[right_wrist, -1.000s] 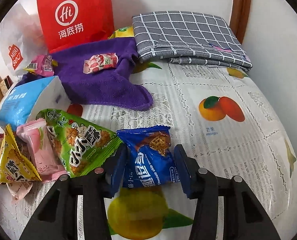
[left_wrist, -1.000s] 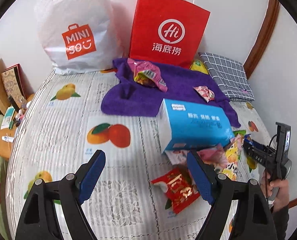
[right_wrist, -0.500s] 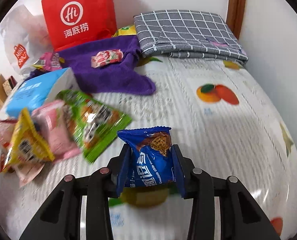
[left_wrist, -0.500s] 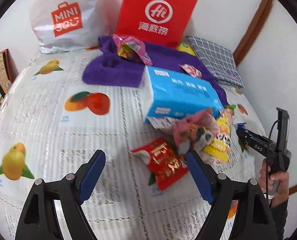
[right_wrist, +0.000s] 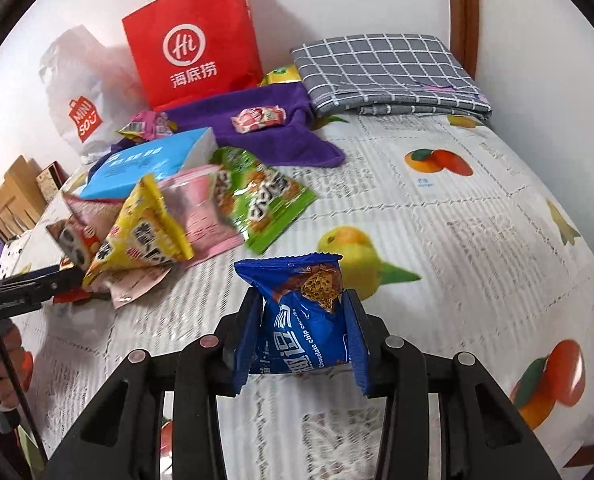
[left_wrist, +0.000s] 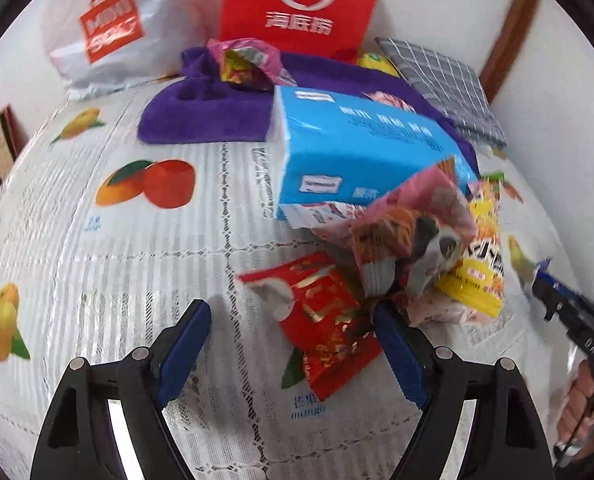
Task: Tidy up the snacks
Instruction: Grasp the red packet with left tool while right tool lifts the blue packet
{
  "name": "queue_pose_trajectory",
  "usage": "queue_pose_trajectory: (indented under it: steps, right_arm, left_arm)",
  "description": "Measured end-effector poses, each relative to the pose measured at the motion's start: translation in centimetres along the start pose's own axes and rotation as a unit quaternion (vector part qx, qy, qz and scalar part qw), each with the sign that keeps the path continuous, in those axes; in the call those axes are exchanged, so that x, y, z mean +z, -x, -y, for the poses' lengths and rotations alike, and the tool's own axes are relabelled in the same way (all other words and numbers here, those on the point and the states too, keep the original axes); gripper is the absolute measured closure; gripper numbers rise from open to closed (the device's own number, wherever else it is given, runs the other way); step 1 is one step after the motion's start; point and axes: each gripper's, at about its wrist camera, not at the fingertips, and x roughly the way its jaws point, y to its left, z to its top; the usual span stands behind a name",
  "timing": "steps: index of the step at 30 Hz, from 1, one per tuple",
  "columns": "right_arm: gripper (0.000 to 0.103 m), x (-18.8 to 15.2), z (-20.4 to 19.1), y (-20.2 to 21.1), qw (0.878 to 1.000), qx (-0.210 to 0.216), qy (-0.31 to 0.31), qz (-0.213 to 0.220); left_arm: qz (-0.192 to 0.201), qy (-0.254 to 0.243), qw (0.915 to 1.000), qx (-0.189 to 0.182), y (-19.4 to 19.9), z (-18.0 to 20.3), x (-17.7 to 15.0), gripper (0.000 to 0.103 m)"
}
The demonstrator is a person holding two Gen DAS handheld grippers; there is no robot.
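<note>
Right claw is clamped tight on the blue chocolate-chip cookie packet, held up off the fruit-printed white tablecloth of the counter. Left claw gapes wide, gripping nothing, its pads either side of the red foil snack packet lying flat. At one o'clock from there, the heap: pink crumpled packet, yellow packet, then the light-blue tissue pack. Farther, at twelve, a purple towel and the red paper bag.
</note>
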Motion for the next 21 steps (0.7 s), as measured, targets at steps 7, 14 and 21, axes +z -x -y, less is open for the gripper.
queue_pose_trajectory:
  steps: [7, 14, 21]
  right_arm:
    - [0.063, -1.0, -1.3, -0.1, 1.0, 0.015, 0.005, -0.002]
    - [0.063, -1.2, -1.8, 0.0, 1.0, 0.023, 0.003, -0.005]
    - [0.063, -1.8, -1.5, 0.7, 1.0, 0.024, -0.016, -0.006]
  left_arm:
    - [0.001, 0.011, 0.9998, 0.017, 1.0, -2.3, -0.5, 0.02]
    - [0.006, -0.014, 0.9999, 0.004, 0.2, -1.6, 1.0, 0.02]
    - [0.011, -0.038, 0.999, 0.019, -1.1, -0.3, 1.5, 0.032]
